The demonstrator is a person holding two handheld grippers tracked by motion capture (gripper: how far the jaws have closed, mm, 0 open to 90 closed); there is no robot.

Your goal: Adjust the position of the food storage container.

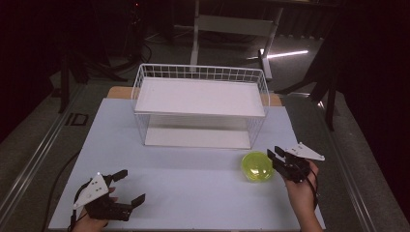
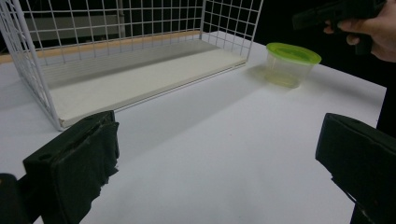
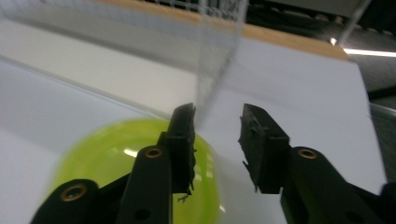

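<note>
While resting lid-up on the white bench (image 1: 193,193) just before the wire basket (image 1: 145,77), green-lidded container (image 1: 257,166) beside right gripper (image 1: 274,153), jaws parted and empty, left gripper (image 1: 129,187) well apart, jaws spread wide.

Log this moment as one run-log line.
right gripper: open, at green-lidded container, not gripping | left gripper: open, idle over table | wire basket: behind

Dim room, evenly lit white table (image 1: 193,188); right gripper view blurred, with glare on the lid (image 3: 116,163).
</note>
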